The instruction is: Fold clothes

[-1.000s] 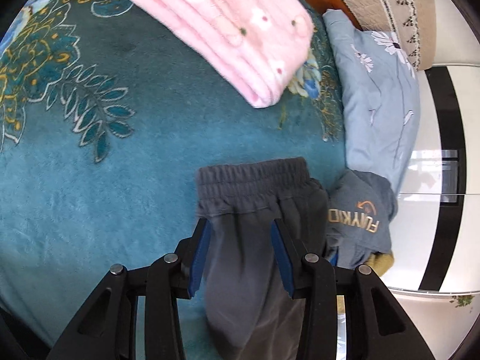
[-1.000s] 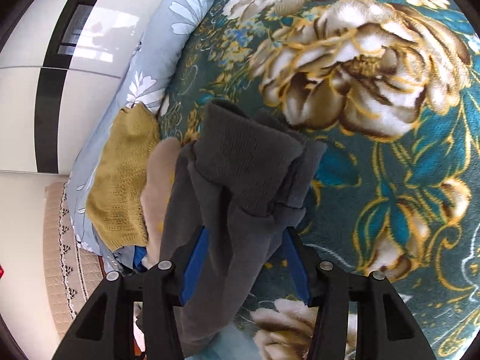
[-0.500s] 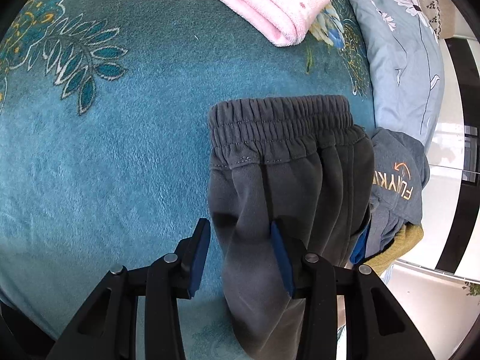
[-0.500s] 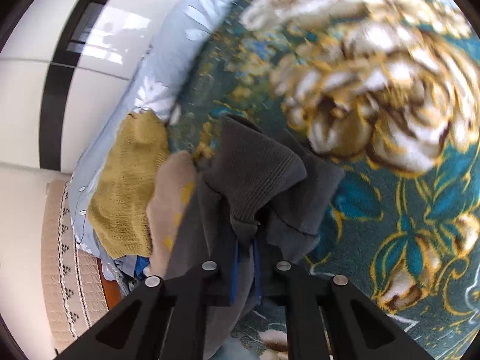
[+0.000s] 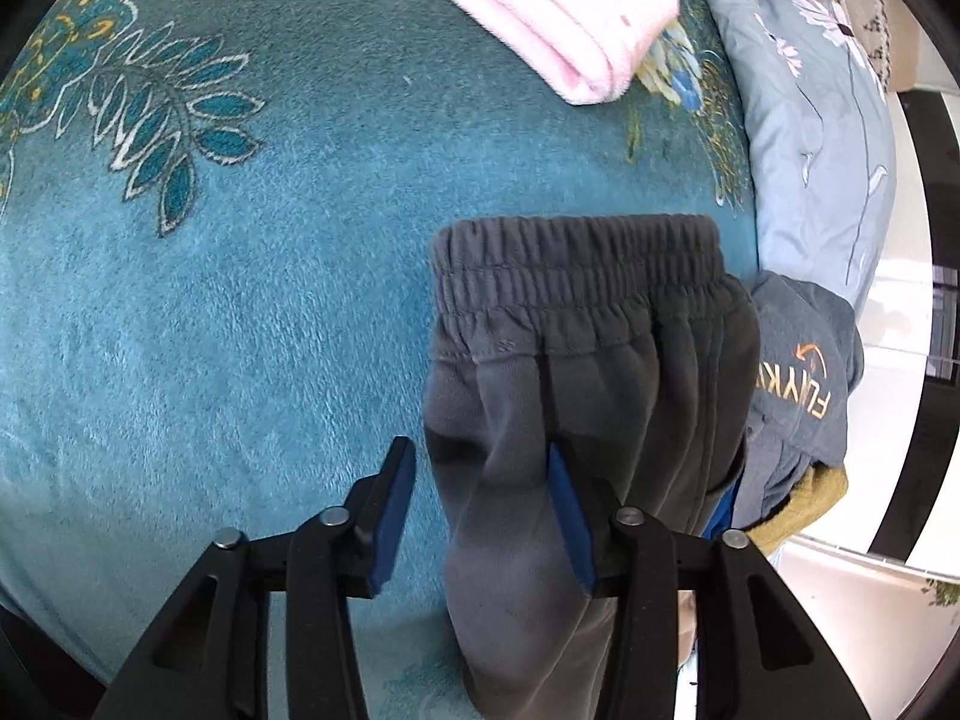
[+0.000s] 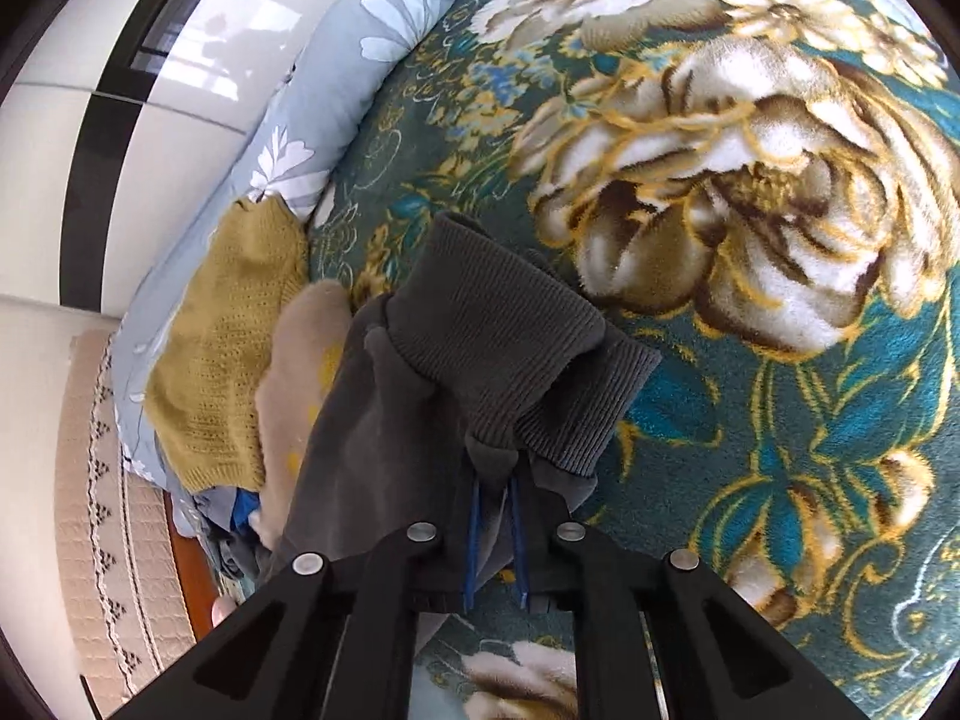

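Jaws of the left gripper (image 5: 480,510) stand apart, straddling one edge of the grey sweatpants (image 5: 588,372), whose fabric runs between the blue pads; jaws of the right gripper (image 6: 495,534) are pressed together on a fold of the same sweatpants (image 6: 420,432) just below the ribbed cuffs. Only the left wrist view shows the gathered elastic waistband (image 5: 576,258), which lies flat on the bed's teal blanket (image 5: 240,300); beyond the waistband sits a folded pink towel (image 5: 564,6), and beside it a blue-grey garment (image 5: 804,372) with orange lettering. Only the right wrist view shows the 2 ribbed cuffs (image 6: 510,348) bunched together, with a mustard knit sweater (image 6: 234,348) and a beige plush piece (image 6: 300,372) beside the sweatpants. The plush blanket (image 6: 780,420) carries large cream-and-gold flowers, and a pale blue floral quilt (image 6: 372,42) edges the bed against glossy white panels with black bands.
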`<state>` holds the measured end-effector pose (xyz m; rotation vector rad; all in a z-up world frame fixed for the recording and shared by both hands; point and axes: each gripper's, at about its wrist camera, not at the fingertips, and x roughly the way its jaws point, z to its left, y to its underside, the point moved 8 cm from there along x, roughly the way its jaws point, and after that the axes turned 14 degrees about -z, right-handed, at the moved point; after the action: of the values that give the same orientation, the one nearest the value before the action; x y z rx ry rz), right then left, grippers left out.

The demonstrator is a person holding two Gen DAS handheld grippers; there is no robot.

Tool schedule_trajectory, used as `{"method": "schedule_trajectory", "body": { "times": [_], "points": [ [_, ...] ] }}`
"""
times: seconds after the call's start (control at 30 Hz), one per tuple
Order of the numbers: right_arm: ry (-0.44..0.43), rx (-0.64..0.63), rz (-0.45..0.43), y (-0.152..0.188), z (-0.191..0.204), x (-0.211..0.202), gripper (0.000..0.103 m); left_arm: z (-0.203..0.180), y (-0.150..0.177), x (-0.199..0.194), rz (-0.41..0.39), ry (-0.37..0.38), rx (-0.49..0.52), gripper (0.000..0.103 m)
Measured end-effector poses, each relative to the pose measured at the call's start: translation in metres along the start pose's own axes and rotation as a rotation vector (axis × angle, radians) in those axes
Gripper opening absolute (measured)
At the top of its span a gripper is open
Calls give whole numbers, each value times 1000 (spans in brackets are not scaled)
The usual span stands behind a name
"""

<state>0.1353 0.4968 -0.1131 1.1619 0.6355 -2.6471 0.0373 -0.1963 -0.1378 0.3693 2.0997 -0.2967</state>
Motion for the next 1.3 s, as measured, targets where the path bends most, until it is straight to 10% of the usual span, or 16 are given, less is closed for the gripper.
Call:
{"method": "schedule_trajectory", "body": {
  "times": [0.13,0.37,0.6,0.9,1.3],
  "points": [
    [53,-58,-7,-1,-3,-7,47,3,-3,7,-9,-9,-26,54],
    [46,34,-7,8,-14,16,56,-12,-5,25,-18,13,18,54],
    [57,98,-83,5,-19,26,56,-30,-1,36,-29,81,5,52],
    [41,249,-99,10,-16,20,32,-43,-6,28,-63,116,90,12],
    [-27,73,-61,15,5,-15,25,-70,-25,-72,-291,316,113,7]
  ]
}}
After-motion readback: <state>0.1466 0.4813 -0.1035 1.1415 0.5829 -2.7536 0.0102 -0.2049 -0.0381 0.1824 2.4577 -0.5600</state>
